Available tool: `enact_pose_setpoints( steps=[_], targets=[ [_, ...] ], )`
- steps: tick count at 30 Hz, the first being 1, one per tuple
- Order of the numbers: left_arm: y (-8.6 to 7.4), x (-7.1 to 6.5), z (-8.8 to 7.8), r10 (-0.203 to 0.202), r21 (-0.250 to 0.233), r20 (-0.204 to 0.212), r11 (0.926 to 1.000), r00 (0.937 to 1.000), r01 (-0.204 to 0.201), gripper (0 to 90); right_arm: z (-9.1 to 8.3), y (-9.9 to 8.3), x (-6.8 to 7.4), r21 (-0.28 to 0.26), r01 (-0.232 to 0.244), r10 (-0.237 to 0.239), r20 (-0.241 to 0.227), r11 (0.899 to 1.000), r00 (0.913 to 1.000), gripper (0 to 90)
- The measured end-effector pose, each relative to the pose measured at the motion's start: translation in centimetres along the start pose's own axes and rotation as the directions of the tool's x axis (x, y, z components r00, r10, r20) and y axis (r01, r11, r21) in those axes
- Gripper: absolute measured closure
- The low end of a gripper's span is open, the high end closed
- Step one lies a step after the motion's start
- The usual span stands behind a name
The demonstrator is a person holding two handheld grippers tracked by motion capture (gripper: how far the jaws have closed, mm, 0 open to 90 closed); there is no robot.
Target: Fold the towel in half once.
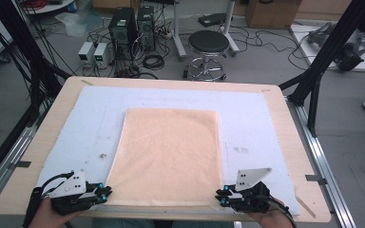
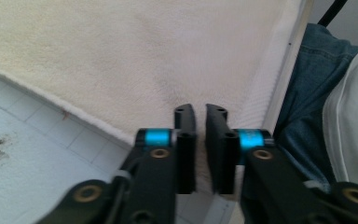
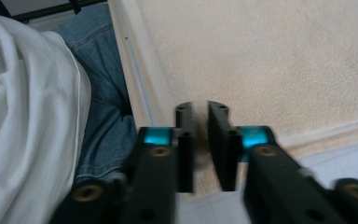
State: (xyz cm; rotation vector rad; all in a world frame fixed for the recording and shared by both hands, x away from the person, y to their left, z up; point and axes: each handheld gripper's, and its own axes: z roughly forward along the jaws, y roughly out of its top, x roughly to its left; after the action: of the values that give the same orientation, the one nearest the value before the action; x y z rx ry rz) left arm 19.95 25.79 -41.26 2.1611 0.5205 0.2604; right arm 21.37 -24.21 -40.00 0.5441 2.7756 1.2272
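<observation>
- One peach towel point(image 1: 168, 156) is lying flat in the middle of a pale blue mat point(image 1: 95, 123), which is covering most of the wooden bench point(image 1: 52, 109).
- In the high view, the left tongs point(image 1: 105, 192) are sitting at the towel's near left corner and the right tongs point(image 1: 222, 196) at its near right corner, both pointing inward along the near edge.
- That view is also taking in the room beyond the bench: one round black stool point(image 1: 208, 45) and two dark computer towers point(image 1: 133, 26) standing on the floor among cables.
- The left gripper view is showing what the high view is not: the left tongs point(image 2: 200, 116) are standing slightly apart with a narrow gap, hanging over the towel point(image 2: 135, 51) near its hem, and nothing is pinched between them.
- There the mat point(image 2: 32, 140) is showing a faint grid and a dark smudge, and blue jeans point(image 2: 307, 93) are appearing past the bench edge.
- The right gripper view is showing the right tongs point(image 3: 201, 116) likewise a little apart over the towel point(image 3: 279, 56), close to its corner, gripping nothing.
- A white shirt point(image 3: 23, 116) and the jeans point(image 3: 102, 107) are taking up that view's left side.
- No container is involved; two tongs and one towel are in use.
</observation>
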Motion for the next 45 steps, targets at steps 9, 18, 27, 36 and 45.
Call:
enact_pose_setpoints(
  steps=[9, 18, 27, 36, 45],
  targets=[
    [0.7, 1.2, 1.1, -0.025, -0.020, -0.017, 0.9995, 0.9995, 0.025, 62.7, 0.2, 0.6, -1.9, -0.027, -0.028, 0.029, 0.060, 0.999, 0.9978, 61.3],
    [1.7, 3.4, 2.8, -0.073, -0.044, -0.033, 0.9965, 0.9968, 0.072, 58.9, 1.9, 1.5, -4.7, -0.041, -0.057, 0.060, 0.096, 0.998, 0.9936, 56.7],
    [2.7, 5.9, 4.0, -0.133, -0.074, -0.072, 0.9890, 0.9885, 0.128, 52.7, 2.8, 2.5, -7.4, -0.065, -0.096, 0.104, 0.131, 0.993, 0.9860, 50.3],
    [3.5, 7.4, 5.0, -0.163, -0.066, -0.088, 0.9853, 0.9826, 0.158, 46.9, 3.2, 3.4, -9.1, -0.103, -0.131, 0.145, 0.136, 0.986, 0.9800, 41.6],
    [4.0, 8.5, 5.3, -0.215, -0.091, -0.093, 0.9741, 0.9722, 0.207, 38.9, 3.9, 4.4, -10.4, -0.107, -0.148, 0.164, 0.161, 0.983, 0.9733, 33.3]
  ],
)
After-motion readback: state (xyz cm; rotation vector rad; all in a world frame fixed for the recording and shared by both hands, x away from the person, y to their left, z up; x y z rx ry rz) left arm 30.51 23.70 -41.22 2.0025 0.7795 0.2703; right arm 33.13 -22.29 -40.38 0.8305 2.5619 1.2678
